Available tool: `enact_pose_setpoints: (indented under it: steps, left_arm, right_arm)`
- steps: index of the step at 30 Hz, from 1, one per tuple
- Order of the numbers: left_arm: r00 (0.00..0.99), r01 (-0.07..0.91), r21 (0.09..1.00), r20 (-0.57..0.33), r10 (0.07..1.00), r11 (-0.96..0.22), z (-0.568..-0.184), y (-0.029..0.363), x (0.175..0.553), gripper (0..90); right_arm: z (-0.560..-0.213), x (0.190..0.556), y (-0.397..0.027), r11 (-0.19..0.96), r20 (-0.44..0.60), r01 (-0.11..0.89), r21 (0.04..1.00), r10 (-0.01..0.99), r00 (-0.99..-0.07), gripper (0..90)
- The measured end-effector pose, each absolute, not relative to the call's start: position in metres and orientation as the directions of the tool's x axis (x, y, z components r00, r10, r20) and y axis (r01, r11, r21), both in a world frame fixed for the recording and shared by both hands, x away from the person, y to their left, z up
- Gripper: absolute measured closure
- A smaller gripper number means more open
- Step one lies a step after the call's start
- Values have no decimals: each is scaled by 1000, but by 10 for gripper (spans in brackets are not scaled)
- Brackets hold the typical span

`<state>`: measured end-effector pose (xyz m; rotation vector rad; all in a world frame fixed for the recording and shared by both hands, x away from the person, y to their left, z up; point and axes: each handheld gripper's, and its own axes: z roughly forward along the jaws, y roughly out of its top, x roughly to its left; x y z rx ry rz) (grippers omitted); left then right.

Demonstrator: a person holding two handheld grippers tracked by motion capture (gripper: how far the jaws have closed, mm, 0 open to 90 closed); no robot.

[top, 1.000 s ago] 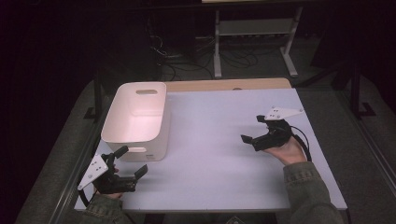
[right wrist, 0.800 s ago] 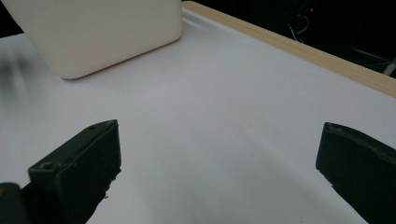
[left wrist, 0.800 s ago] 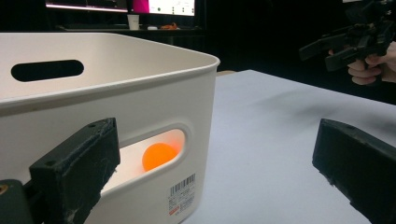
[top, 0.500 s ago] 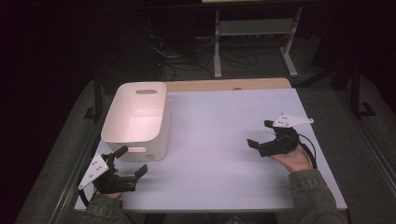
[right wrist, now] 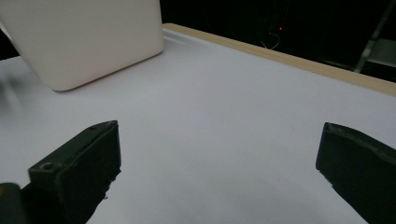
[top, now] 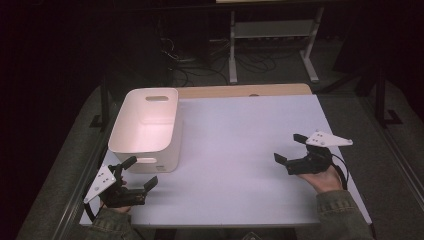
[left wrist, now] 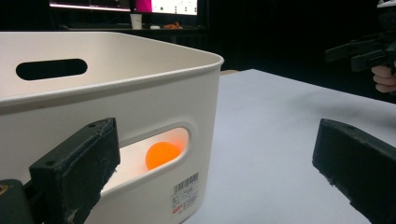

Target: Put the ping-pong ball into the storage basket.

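Observation:
A white plastic bin (top: 145,127) stands on the left side of the white table (top: 240,150). Through its handle slot in the left gripper view I see an orange ball (left wrist: 161,155) lying inside the bin (left wrist: 116,93). My left gripper (top: 140,174) rests at the table's front left corner, just in front of the bin, open and holding nothing. My right gripper (top: 291,149) hovers near the right edge, open and empty, pointing left across the table. The right gripper view looks over bare tabletop toward the bin (right wrist: 88,37).
A wooden strip (top: 245,91) runs along the table's far edge. Behind it stand a metal rack (top: 270,40) and cables on a dark floor. The other gripper (left wrist: 369,49) shows far off in the left gripper view.
My right gripper has drawn back toward the front right of the table, away from the centre. The left gripper has stayed in place.

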<state>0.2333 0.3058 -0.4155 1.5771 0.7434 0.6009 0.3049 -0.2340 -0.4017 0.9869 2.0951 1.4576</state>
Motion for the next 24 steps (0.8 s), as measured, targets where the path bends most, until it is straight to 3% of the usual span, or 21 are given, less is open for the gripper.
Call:
enact_pose_setpoints:
  steps: [24]
  left_arm:
    - [653, 124, 990, -35, 756, -61, -416, 306, 233, 2]
  right_arm:
    - [-413, 273, -256, 137, 41, 229, 964, 773, -633, 0]
